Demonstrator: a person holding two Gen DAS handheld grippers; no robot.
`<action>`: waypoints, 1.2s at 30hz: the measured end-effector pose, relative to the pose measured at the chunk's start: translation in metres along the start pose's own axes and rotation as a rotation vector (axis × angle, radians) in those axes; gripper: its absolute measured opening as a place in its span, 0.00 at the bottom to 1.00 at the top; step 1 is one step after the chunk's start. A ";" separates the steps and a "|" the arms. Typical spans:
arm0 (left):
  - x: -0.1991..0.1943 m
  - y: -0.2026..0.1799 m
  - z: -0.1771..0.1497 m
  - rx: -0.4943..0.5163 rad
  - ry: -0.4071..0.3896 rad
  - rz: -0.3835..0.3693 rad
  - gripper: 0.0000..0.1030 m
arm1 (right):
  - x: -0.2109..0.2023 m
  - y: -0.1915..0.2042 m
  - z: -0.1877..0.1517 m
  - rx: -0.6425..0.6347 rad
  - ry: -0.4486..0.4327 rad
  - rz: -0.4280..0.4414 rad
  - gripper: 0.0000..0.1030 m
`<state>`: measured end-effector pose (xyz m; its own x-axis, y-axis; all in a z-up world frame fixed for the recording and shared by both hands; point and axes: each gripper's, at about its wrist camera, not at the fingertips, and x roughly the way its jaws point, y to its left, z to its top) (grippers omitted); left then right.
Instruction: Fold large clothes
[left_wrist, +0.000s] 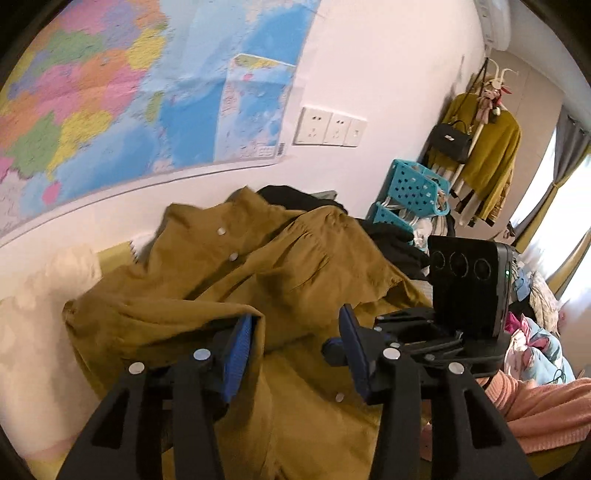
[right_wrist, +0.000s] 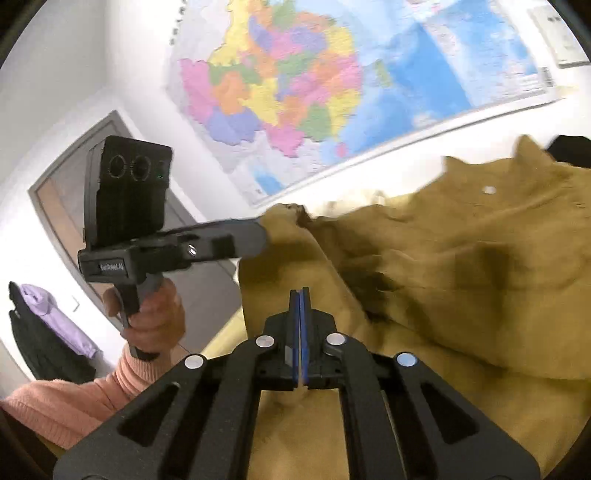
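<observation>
A large mustard-brown shirt (left_wrist: 258, 266) with white buttons lies crumpled on the bed, collar toward the wall. It also fills the right wrist view (right_wrist: 461, 280). My left gripper (left_wrist: 295, 332) is open just above the shirt, a fold of cloth draped against its left blue pad (left_wrist: 240, 350). The left gripper also shows in the right wrist view (right_wrist: 258, 232), its tip buried in the shirt's edge. My right gripper (right_wrist: 300, 314) has its blue pads pressed together over the shirt; whether cloth sits between them I cannot tell. The right gripper's body shows in the left wrist view (left_wrist: 469, 288).
A map (left_wrist: 129, 103) covers the wall behind the bed. Teal baskets (left_wrist: 413, 192) and dark clothes (left_wrist: 391, 240) lie at the back. A coat rack (left_wrist: 487, 147) holds a yellow garment and black bag. A cream pillow (left_wrist: 40, 332) lies left. More laundry (left_wrist: 535, 332) is piled right.
</observation>
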<state>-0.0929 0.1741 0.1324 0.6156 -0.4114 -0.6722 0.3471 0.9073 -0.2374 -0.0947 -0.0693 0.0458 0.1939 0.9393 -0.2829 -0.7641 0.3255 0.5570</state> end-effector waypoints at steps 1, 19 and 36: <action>0.007 -0.002 0.002 0.006 0.013 0.003 0.43 | -0.001 0.000 -0.003 -0.001 0.012 -0.006 0.46; -0.043 0.020 -0.009 -0.045 -0.113 -0.020 0.84 | 0.116 -0.002 -0.030 0.003 0.171 0.016 0.06; 0.045 0.077 -0.060 -0.122 0.087 0.273 0.87 | -0.047 -0.102 -0.014 0.256 0.011 -0.315 0.86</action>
<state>-0.0810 0.2303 0.0417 0.6094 -0.1465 -0.7792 0.0863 0.9892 -0.1185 -0.0344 -0.1478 -0.0089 0.3868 0.7886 -0.4781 -0.4898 0.6149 0.6180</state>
